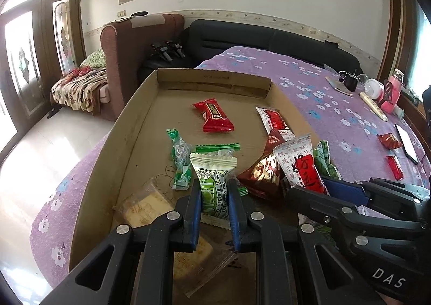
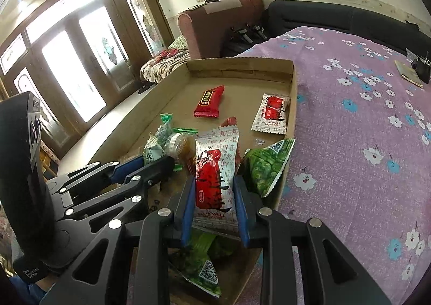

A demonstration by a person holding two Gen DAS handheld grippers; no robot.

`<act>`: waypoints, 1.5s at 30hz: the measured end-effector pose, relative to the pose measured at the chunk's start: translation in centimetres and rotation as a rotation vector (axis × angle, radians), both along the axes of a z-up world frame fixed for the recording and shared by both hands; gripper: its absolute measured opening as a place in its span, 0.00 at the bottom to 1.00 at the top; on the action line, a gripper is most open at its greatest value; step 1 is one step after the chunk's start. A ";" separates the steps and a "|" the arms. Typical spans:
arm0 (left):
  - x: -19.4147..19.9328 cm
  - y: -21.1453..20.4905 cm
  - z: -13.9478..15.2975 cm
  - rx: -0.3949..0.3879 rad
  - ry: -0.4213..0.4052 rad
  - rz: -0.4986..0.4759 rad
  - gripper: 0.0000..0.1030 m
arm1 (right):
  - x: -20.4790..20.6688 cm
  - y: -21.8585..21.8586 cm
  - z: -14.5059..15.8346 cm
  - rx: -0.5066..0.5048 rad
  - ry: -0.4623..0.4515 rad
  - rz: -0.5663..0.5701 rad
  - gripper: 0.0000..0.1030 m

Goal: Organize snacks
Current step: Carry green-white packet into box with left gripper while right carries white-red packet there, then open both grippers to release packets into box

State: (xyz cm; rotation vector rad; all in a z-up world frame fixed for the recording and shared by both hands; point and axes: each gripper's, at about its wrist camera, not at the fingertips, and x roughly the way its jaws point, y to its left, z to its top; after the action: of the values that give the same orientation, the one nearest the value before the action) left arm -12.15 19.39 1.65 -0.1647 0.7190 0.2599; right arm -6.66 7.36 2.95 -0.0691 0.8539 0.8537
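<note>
Two grippers, both loaded, over the cardboard tray (image 1: 129,127) on your purple flowered cloth (image 1: 336,105).

Your left gripper (image 1: 214,197): blue pads clamped on a green-and-white snack packet (image 1: 212,183), held upright above the tray's near end. Beneath it lies a clear-wrapped biscuit packet (image 1: 145,208) on the tray floor.

Your right gripper (image 2: 214,197): pads pressed on a white packet with a red panel (image 2: 215,170), also upright, near the tray's right wall.

Tray contents, loose: one red packet (image 1: 215,116) toward the far end; one white-and-red packet (image 2: 270,113) by the right wall; one clear green-ended candy (image 1: 180,159); one dark red-and-gold packet (image 1: 262,170); green pea packets (image 2: 266,167) beside your right gripper.

Outside the tray, on the cloth: two small red packets (image 1: 389,140) near a phone (image 1: 406,143).
</note>
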 end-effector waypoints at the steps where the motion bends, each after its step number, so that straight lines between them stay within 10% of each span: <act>1: 0.0 0.0 0.0 0.002 0.000 0.001 0.18 | 0.0 0.0 0.0 0.000 0.000 -0.001 0.26; 45: -0.3 0.6 0.0 -0.017 -0.003 0.029 0.35 | -0.9 -0.6 0.9 0.018 -0.051 -0.014 0.27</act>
State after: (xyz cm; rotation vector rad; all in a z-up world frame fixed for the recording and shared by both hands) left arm -12.43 19.99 1.60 -0.1915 0.7163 0.2813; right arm -7.58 6.79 3.81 -0.0690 0.7975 0.8431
